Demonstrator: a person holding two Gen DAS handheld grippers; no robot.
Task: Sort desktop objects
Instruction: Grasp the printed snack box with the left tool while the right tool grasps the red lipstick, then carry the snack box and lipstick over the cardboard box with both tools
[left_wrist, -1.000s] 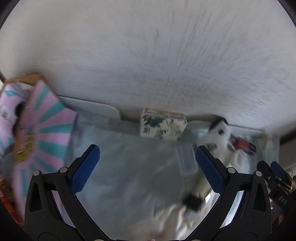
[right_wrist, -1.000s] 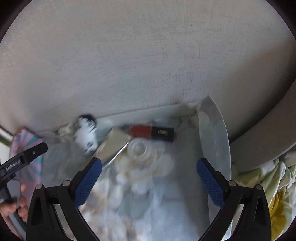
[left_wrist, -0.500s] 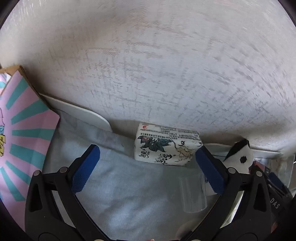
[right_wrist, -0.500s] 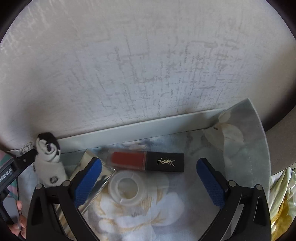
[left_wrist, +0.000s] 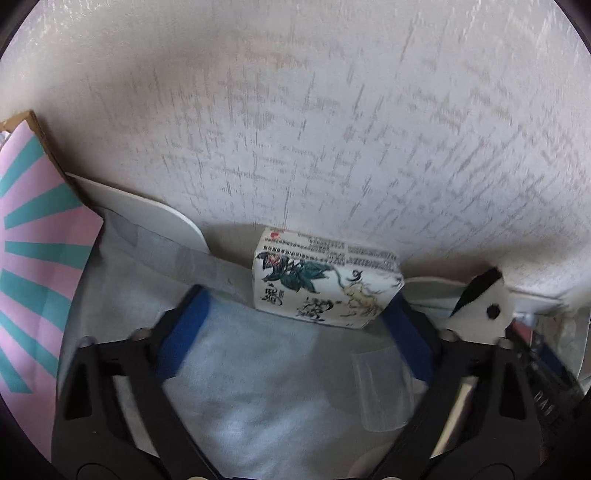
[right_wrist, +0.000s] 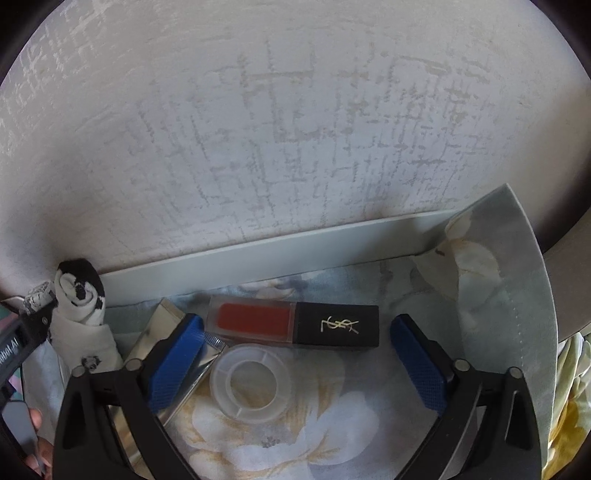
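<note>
Printed 1 tissue pack, 1 lipstick, 1 tape roll, 1 rolled sock

Lipstick — gold interlocked YSL monogram on its black cap. Box — black brush-style characters on the illustrated face, fine print lines on top, too small to read. Neighbouring gripper: pale letters, only "DAS" legible.

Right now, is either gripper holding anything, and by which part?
Nothing is held. The left gripper is closing toward the printed box; the right gripper is closing around the tape roll and lipstick, pads clear.
</note>
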